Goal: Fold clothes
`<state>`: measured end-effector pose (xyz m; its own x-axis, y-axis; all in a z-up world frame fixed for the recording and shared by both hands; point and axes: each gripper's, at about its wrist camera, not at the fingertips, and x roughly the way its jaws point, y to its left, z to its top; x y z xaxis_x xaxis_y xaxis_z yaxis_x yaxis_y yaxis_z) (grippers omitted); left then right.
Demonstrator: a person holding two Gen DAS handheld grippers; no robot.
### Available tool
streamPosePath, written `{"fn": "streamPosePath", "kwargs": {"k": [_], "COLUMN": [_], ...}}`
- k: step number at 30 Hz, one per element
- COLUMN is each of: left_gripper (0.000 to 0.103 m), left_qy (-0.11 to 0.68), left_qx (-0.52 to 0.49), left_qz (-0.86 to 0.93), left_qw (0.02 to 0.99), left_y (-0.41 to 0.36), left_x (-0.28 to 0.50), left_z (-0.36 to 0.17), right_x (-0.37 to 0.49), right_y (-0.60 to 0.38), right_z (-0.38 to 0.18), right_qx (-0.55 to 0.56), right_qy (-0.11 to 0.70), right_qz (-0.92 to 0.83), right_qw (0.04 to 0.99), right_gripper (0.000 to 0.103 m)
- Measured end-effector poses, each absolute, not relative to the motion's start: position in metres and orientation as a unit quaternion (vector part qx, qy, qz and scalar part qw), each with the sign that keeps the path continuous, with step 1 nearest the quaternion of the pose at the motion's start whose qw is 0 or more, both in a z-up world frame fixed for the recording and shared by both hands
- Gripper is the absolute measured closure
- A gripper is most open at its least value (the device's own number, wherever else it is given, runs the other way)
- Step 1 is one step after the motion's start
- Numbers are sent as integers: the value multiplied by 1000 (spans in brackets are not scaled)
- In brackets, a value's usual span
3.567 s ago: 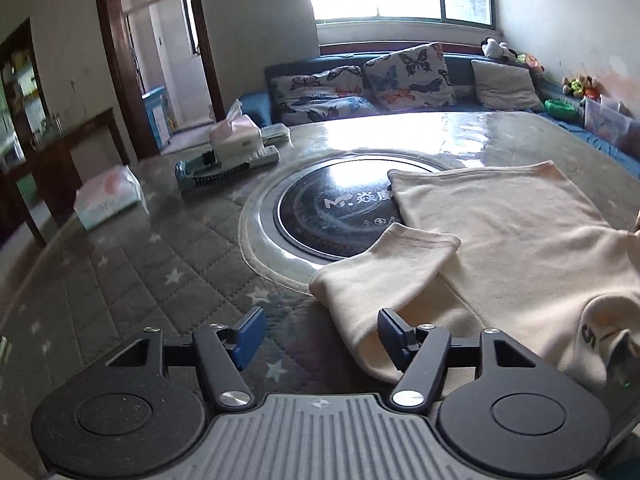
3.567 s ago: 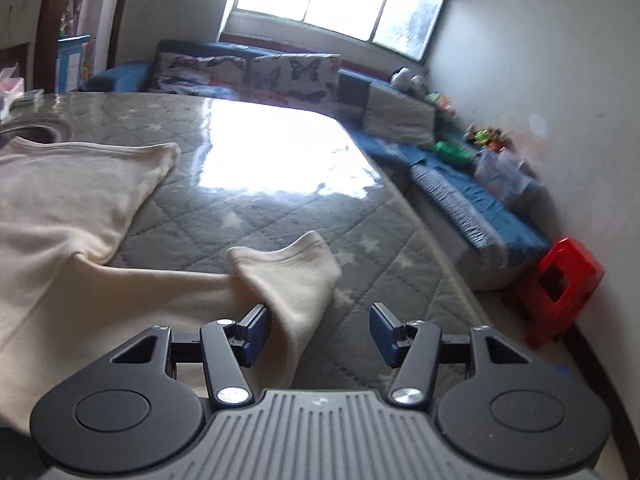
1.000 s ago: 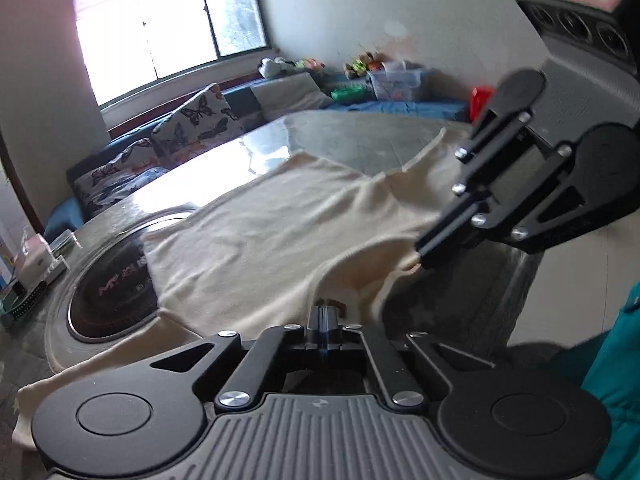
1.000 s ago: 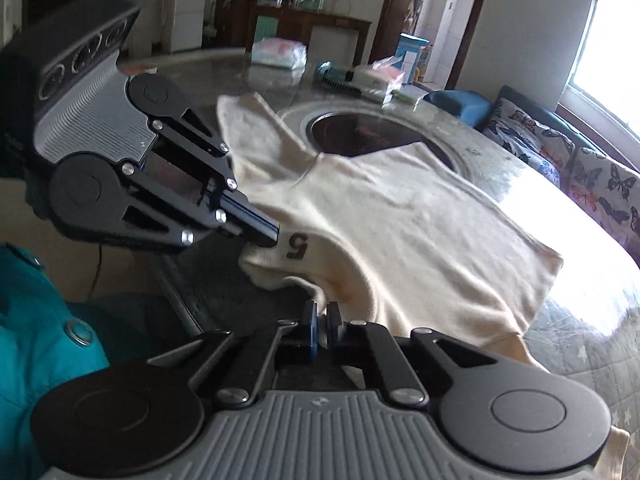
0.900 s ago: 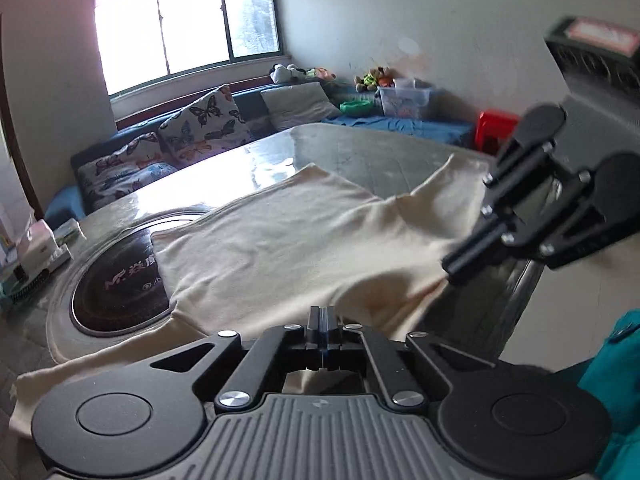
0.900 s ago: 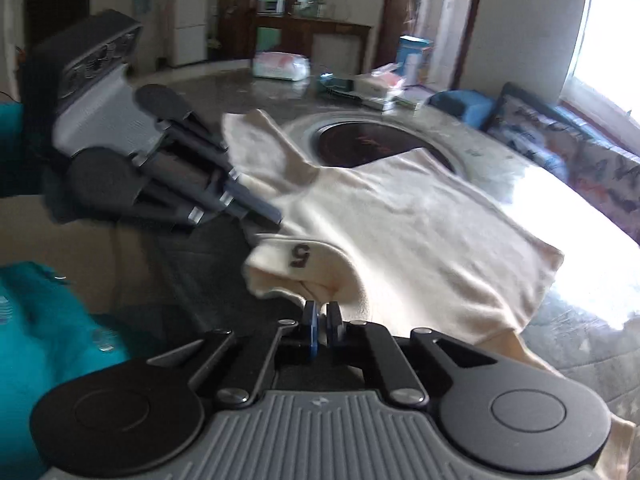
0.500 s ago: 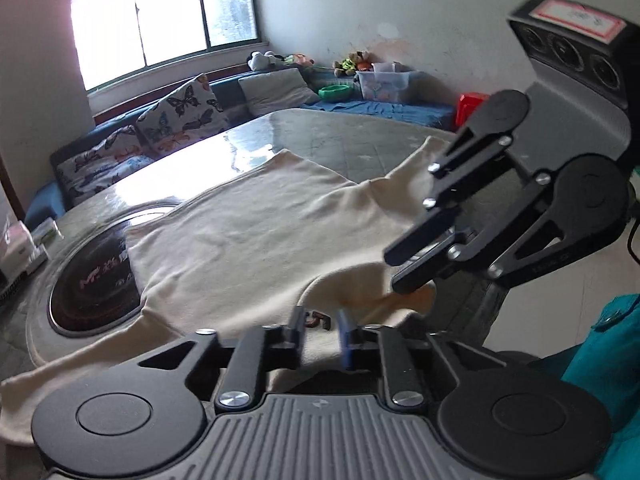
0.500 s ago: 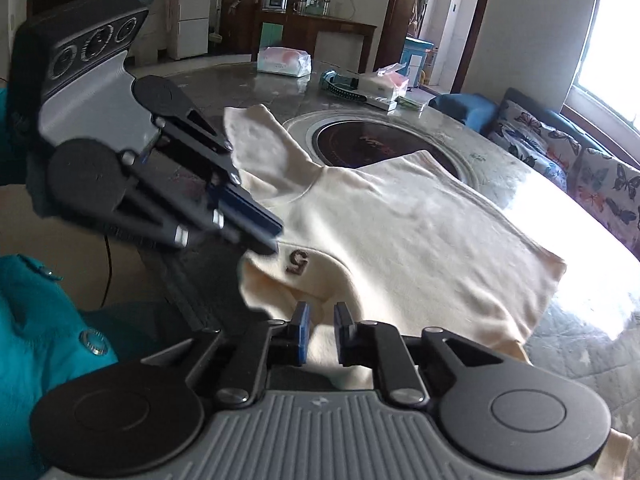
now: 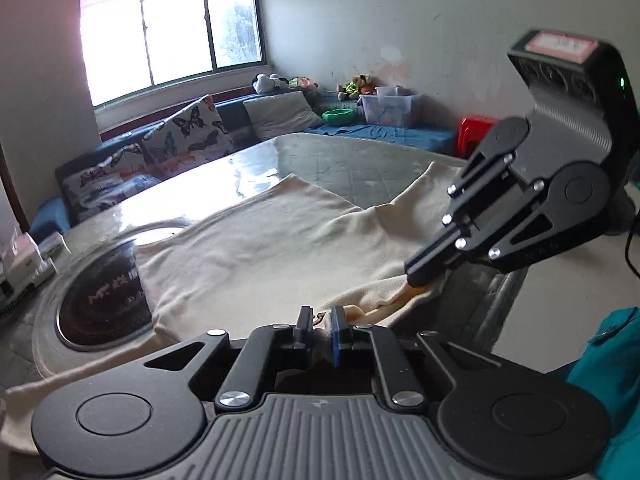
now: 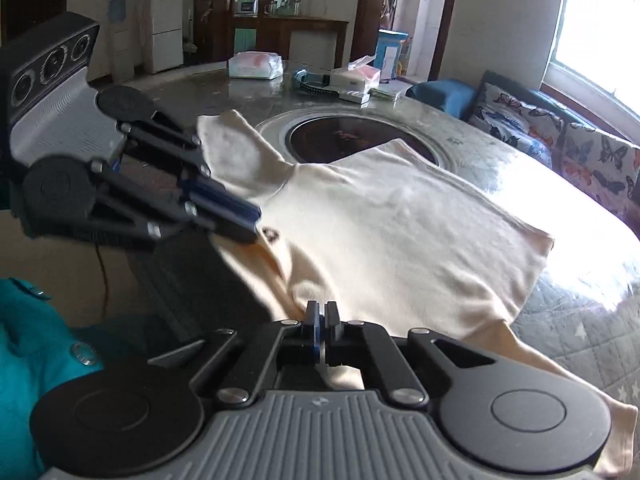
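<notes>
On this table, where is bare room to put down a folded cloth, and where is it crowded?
Free: the quilted table beyond the cream shirt, toward the butterfly cushions. Crowded: the far side past the round cooktop, with tissue box and wipes pack, and the near edge, where both grippers work.

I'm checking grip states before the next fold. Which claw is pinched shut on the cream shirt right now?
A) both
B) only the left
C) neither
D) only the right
D: the right claw has its jaws pressed together on the near edge of the cream shirt, while the left claw shows a clear gap, with cloth lying loosely between its jaws.
</notes>
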<state>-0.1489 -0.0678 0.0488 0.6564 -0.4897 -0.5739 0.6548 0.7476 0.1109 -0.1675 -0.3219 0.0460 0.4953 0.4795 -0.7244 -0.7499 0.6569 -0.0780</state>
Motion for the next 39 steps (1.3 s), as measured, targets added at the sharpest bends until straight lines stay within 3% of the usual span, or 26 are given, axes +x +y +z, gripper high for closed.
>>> {"fn": "streamPosePath", "kwargs": {"k": [4, 12, 17, 28, 39], "left_gripper": [93, 93, 92, 92, 92], "left_qy": [289, 284, 280, 329, 332], "left_qx": [172, 132, 117, 87, 96], "left_qz": [-334, -330, -315, -334, -366], "left_qw": [881, 891, 899, 879, 864], "left_y": [-68, -57, -62, -107, -125], "left_x": [-148, -136, -122, -88, -95], "left_z": [36, 50, 60, 25, 15], "right_x": [-171, -158, -150, -160, -107], "right_y": [-325, -322, -317, -346, -470], "right_z": [38, 41, 39, 42, 13], "right_qx": [-210, -183, -171, -137, -63], "right_qy": [375, 364, 352, 352, 369], "right_qz": [390, 393, 388, 366, 92], "right_qw": [814, 825, 835, 851, 923], "right_gripper": [101, 92, 92, 89, 84]}}
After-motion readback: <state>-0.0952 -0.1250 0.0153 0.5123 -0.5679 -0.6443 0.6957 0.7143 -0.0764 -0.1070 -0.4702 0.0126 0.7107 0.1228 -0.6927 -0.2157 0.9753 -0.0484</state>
